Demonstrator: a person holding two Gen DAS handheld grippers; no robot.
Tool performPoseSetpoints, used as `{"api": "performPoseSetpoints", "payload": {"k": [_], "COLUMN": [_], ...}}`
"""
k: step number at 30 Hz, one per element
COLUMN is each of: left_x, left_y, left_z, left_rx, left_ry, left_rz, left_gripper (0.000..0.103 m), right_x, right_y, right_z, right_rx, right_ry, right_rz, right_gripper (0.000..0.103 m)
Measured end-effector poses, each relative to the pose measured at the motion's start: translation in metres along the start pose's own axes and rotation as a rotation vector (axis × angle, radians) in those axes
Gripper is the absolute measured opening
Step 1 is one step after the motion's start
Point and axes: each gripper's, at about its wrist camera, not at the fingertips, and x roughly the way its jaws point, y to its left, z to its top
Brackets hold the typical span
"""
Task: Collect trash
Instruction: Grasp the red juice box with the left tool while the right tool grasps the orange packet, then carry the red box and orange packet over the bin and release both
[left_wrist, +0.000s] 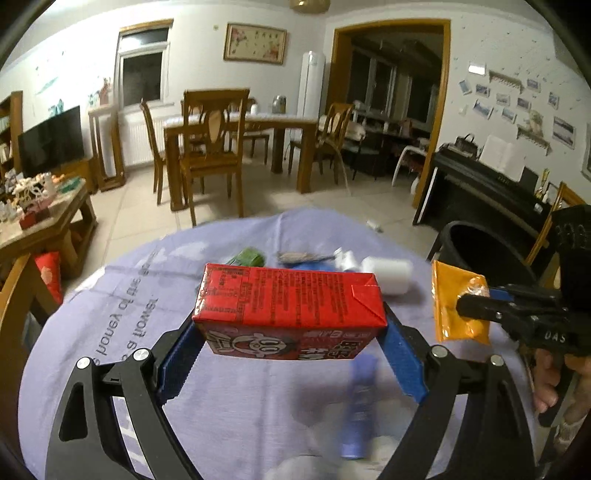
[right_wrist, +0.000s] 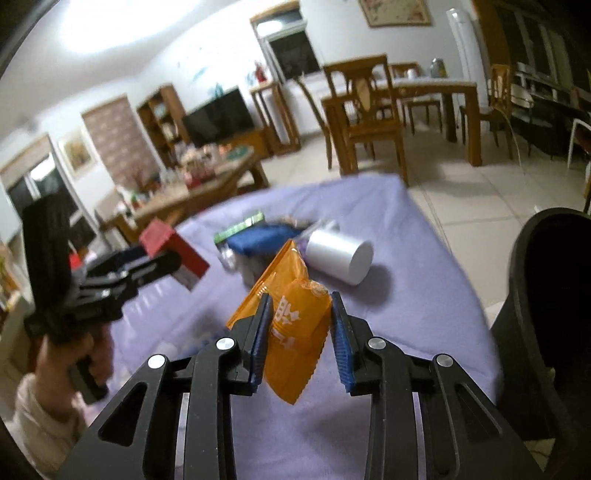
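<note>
My left gripper (left_wrist: 291, 317) is shut on a red drink carton (left_wrist: 288, 299), its blue pads pressing on the two short ends; the carton hangs above the lilac tablecloth (left_wrist: 221, 387). In the right wrist view the carton (right_wrist: 173, 243) shows at the left in that gripper (right_wrist: 173, 262). My right gripper (right_wrist: 301, 299) is shut on a crumpled orange snack wrapper (right_wrist: 291, 332), held clear of the cloth. From the left wrist view, the wrapper (left_wrist: 450, 299) and right gripper (left_wrist: 469, 304) are at the right, near a black bin (left_wrist: 480, 251).
On the cloth lie a white cylinder (right_wrist: 338, 256), a green packet (right_wrist: 240, 225), a blue item (right_wrist: 262, 238) and a blurred purple piece (left_wrist: 360, 402). The black bin (right_wrist: 546, 295) stands off the table's right edge. Wooden chairs and a dining table stand beyond.
</note>
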Motion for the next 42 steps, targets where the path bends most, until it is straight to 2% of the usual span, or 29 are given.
{"api": "performPoseSetpoints", "payload": {"k": [5,9,20,27,32,42], "left_x": [-0.017,-0.021,0.006,0.029,0.054,0.104], "left_y": [-0.042,-0.081,-0.165,-0.198,-0.215,-0.251], "left_z": [0.014,0.022,0.032,0.032,0.033,0.036], "left_rx": [0.057,0.108,0.194,0.210,0.195,0.164], "left_ry": [-0.059,-0.082,-0.091,-0.069,-0.031,0.048], "left_rz": [-0.027,-0.066,-0.157,-0.216,-0.270,-0.353], "left_gripper": [0.088,0.088,0.088,0.088,0.088,0.088], "right_x": [-0.048,-0.081,-0.146,-0.165,-0.176,-0.170], "right_y": [-0.018,-0.037,-0.100,-0.144,-0.174,-0.233], "right_z": [-0.001,-0.005,-0.013,-0.026,-0.038,-0.060], "right_rx": [0.043,0.080,0.153,0.241,0.287,0.379], "right_ry": [-0.110,-0.160,-0.254,-0.286,-0.314,-0.316], "right_rz": [-0.003,-0.014,-0.063,-0.105,-0.179,-0.288], "right_gripper": [0.031,0.031,0.031,0.031,0.031,0.031]}}
